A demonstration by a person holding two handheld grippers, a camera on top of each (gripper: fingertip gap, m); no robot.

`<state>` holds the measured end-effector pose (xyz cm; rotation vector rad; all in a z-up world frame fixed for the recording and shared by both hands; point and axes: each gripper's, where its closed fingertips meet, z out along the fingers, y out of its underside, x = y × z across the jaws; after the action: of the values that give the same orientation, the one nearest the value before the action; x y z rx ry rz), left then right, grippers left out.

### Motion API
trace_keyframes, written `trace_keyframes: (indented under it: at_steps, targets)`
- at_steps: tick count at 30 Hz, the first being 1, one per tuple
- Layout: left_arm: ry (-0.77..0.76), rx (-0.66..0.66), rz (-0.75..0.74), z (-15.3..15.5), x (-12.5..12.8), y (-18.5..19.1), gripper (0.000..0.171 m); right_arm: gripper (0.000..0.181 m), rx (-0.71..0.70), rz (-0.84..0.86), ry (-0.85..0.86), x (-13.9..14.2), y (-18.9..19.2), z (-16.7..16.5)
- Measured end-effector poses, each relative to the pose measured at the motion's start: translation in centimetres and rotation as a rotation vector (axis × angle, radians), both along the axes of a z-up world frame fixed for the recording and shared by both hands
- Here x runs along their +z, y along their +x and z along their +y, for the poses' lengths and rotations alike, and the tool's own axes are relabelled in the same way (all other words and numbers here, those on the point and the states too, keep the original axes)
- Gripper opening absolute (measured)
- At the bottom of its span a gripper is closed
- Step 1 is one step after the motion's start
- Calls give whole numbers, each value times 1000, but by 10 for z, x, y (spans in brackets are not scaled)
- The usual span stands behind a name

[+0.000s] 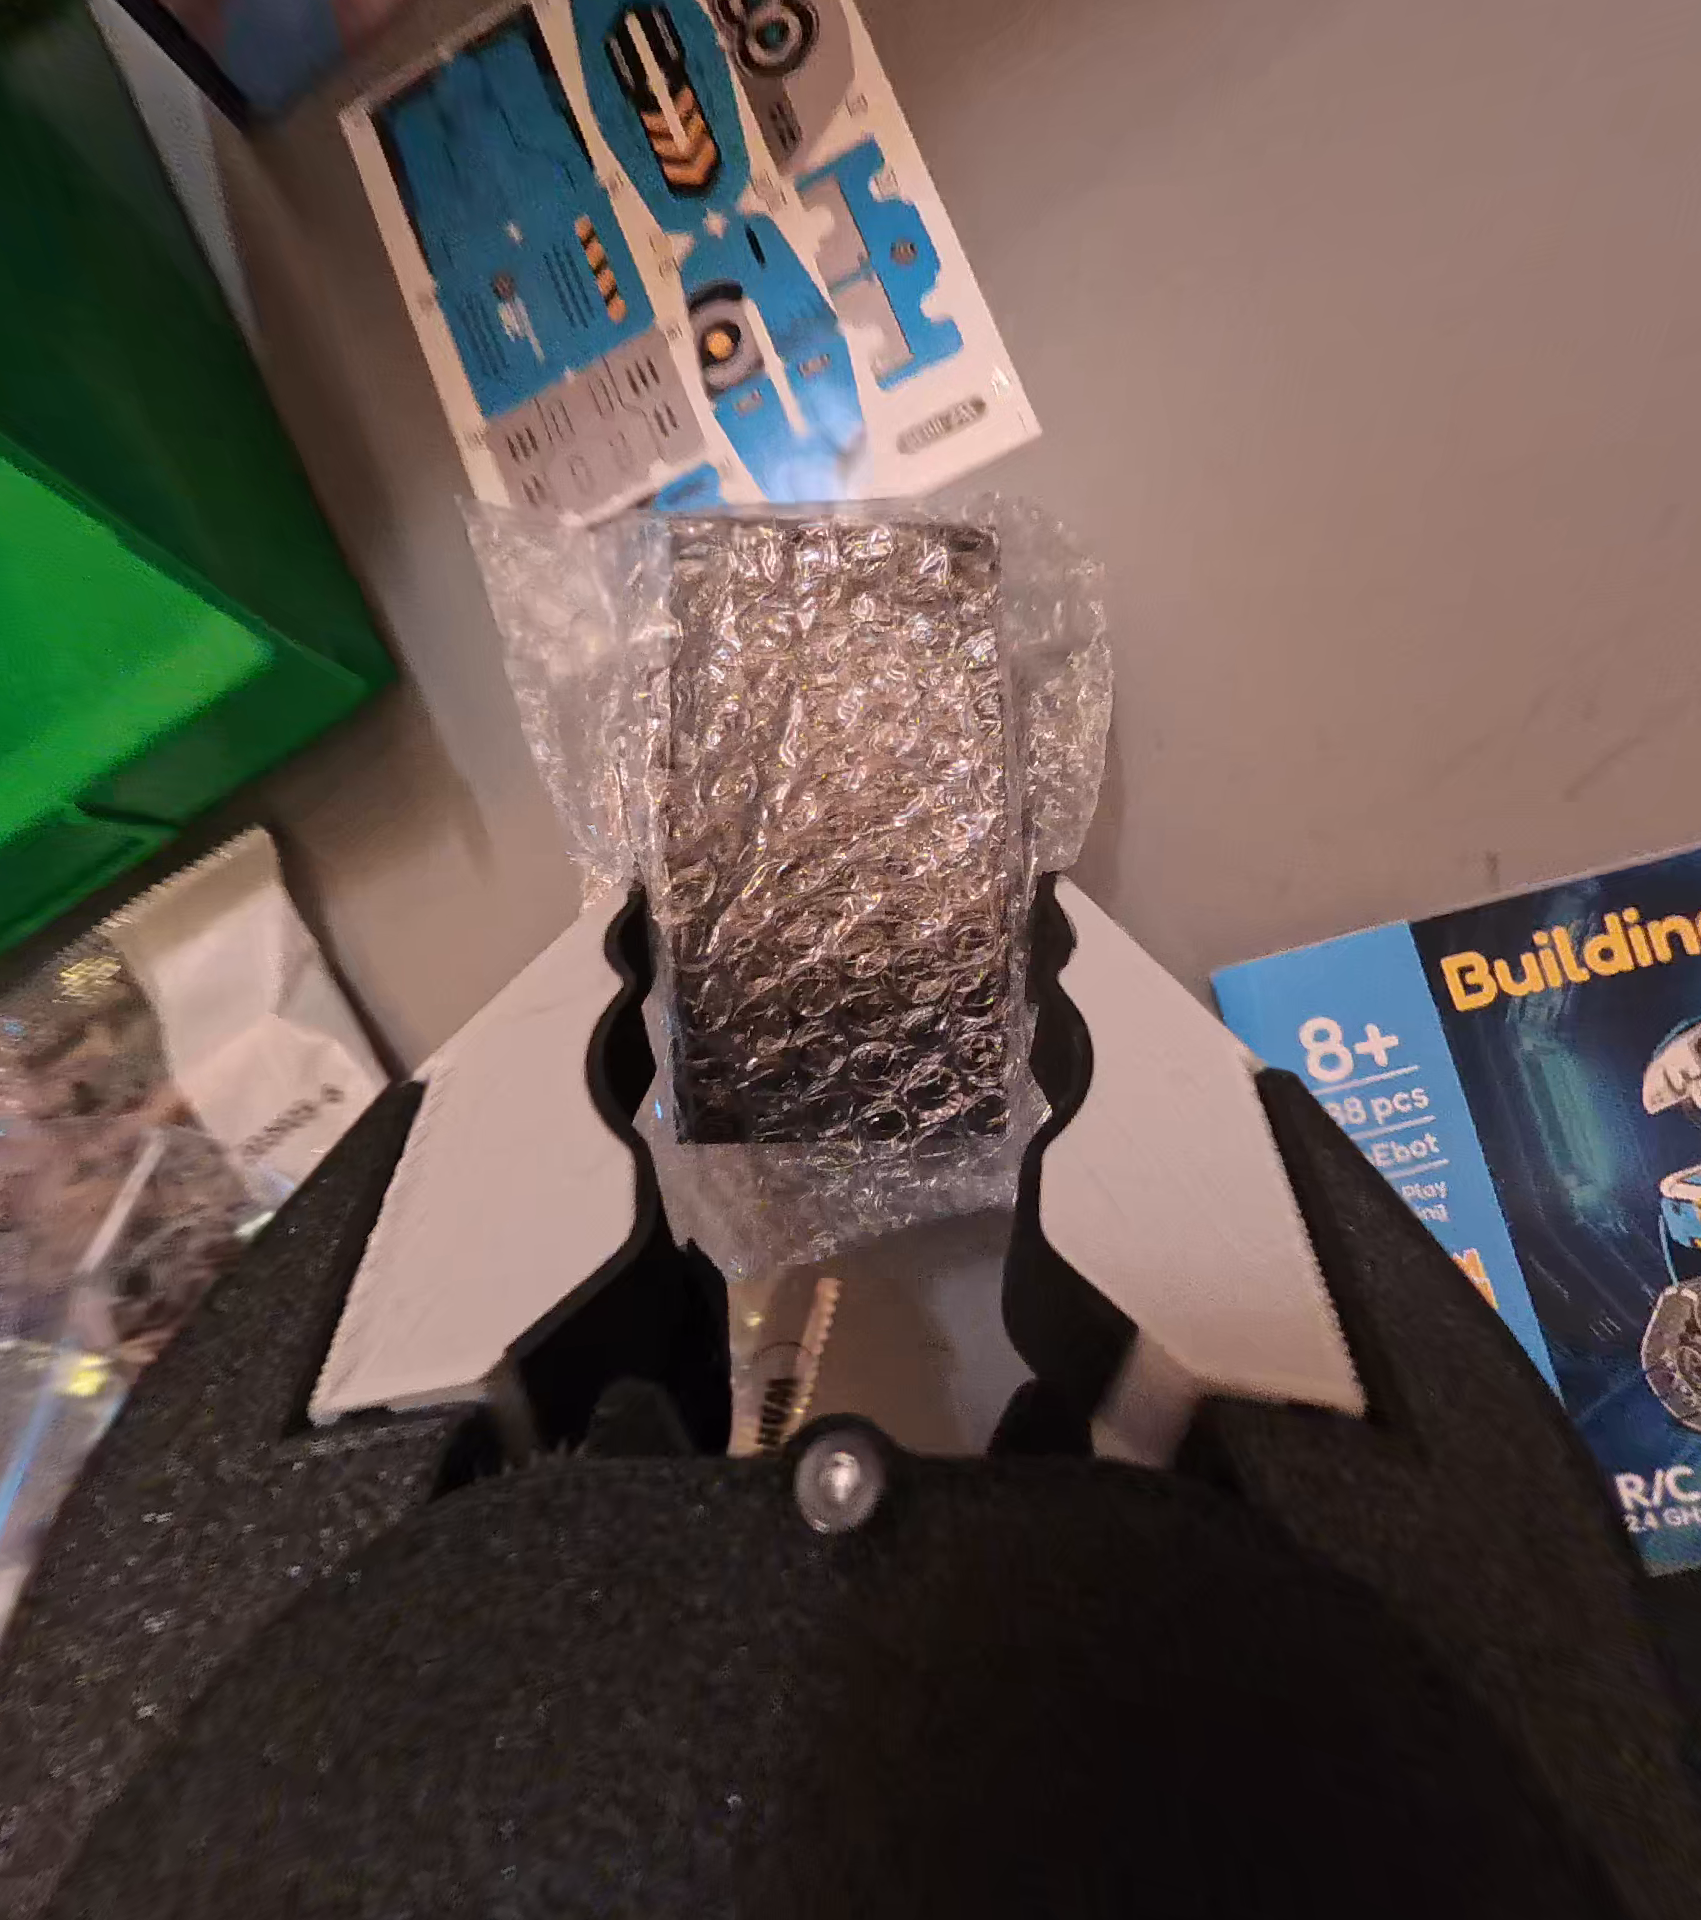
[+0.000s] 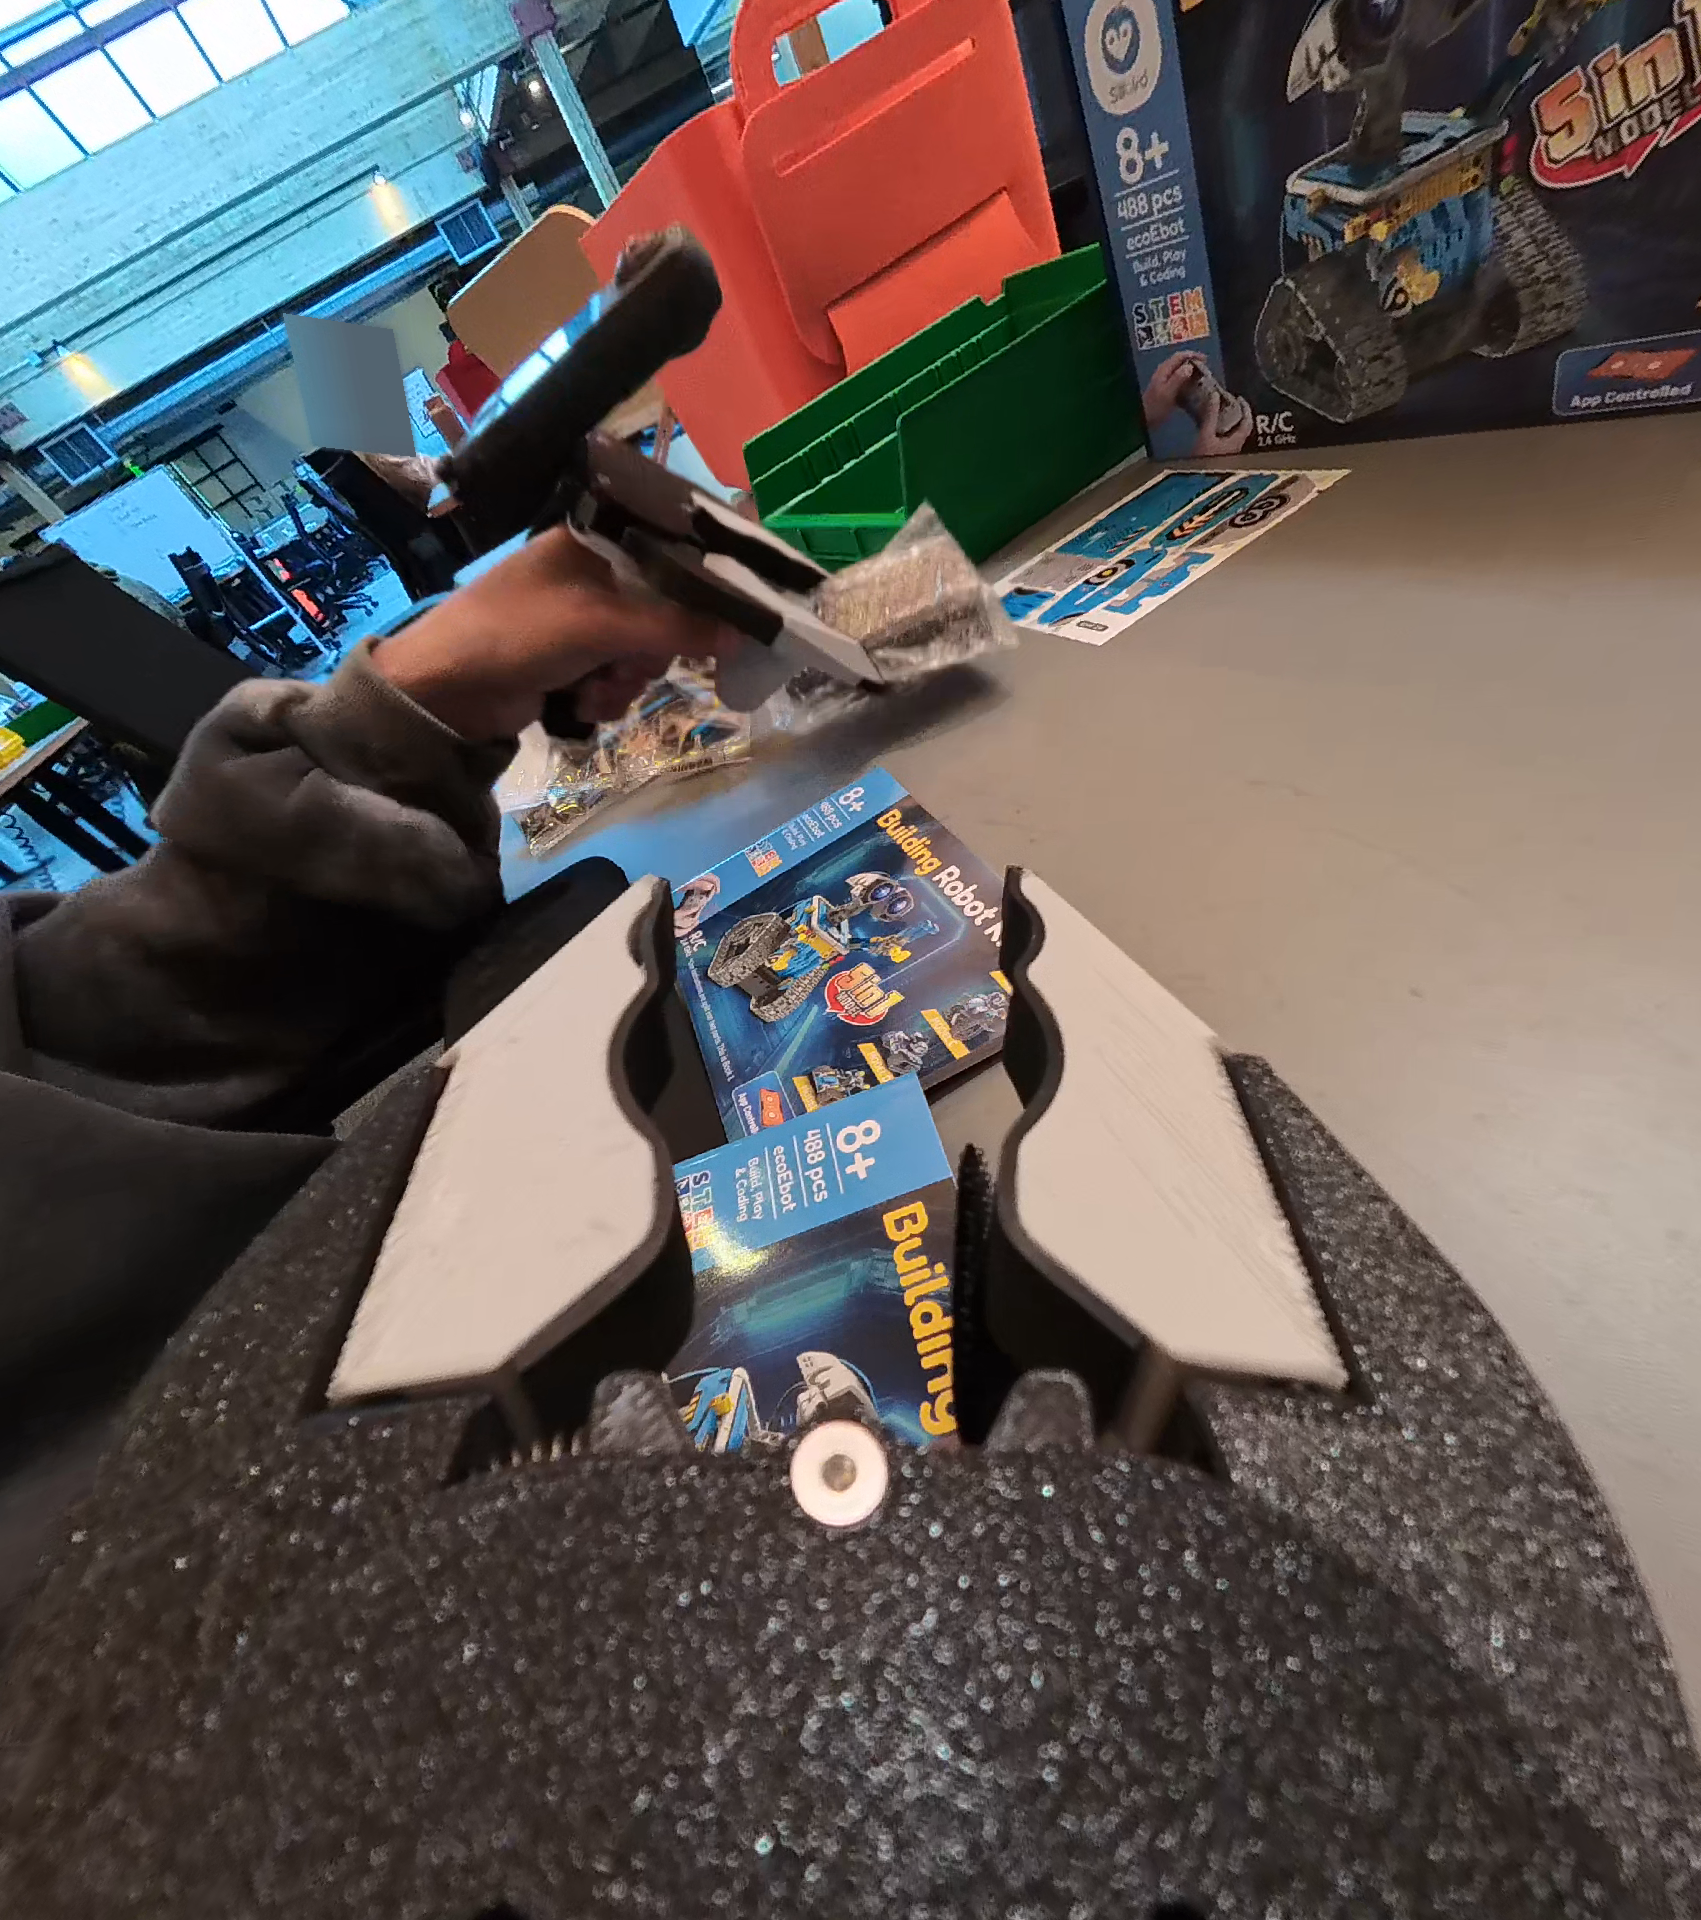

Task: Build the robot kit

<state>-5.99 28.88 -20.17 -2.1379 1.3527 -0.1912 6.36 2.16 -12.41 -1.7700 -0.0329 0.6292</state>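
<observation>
Left gripper [image 1: 841, 997]: fingers closed onto a black block in bubble wrap [image 1: 841, 810], gripped at its lower half, the rest projecting forward past the fingertips. Held clear above the grey bench [image 1: 1397, 520]. Sticker sheet [image 1: 690, 260] lies just beyond it, green bin [image 1: 77, 582] to the left, clear parts bags [image 1: 25, 1164] lower left.

Right gripper [image 2: 838, 935]: fingers spread wide, gripping nothing. Blue booklet [image 2: 825, 966] lies on the bench between and below them, a second blue leaflet [image 2: 825, 1257] nearer the gripper base.
</observation>
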Motion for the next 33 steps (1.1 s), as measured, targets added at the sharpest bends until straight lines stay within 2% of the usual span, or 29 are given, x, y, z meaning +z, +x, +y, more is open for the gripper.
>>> trace_keyframes:
  at_steps: [2,5,9,13,20,33]
  targets:
    - [23,17,11,14,12,1,73,62,5,2,-4,-1,-1,0]
    - [7,100,-59,41,25,6,72,62,8,-3,-9,-2,-2,1]
    - [-57,204,-125,62,14,10,73,62,6,4,-12,-2,-1,1]
    - [-113,235,-108,57,-12,-1,72,62,3,11,-10,-2,0,0]
    - [-98,319,-118,47,-16,-54,72,62,9,17,-21,-3,-1,1]
    - [-101,364,-172,56,-22,-55,74,62,8,16,-27,-4,-1,2]
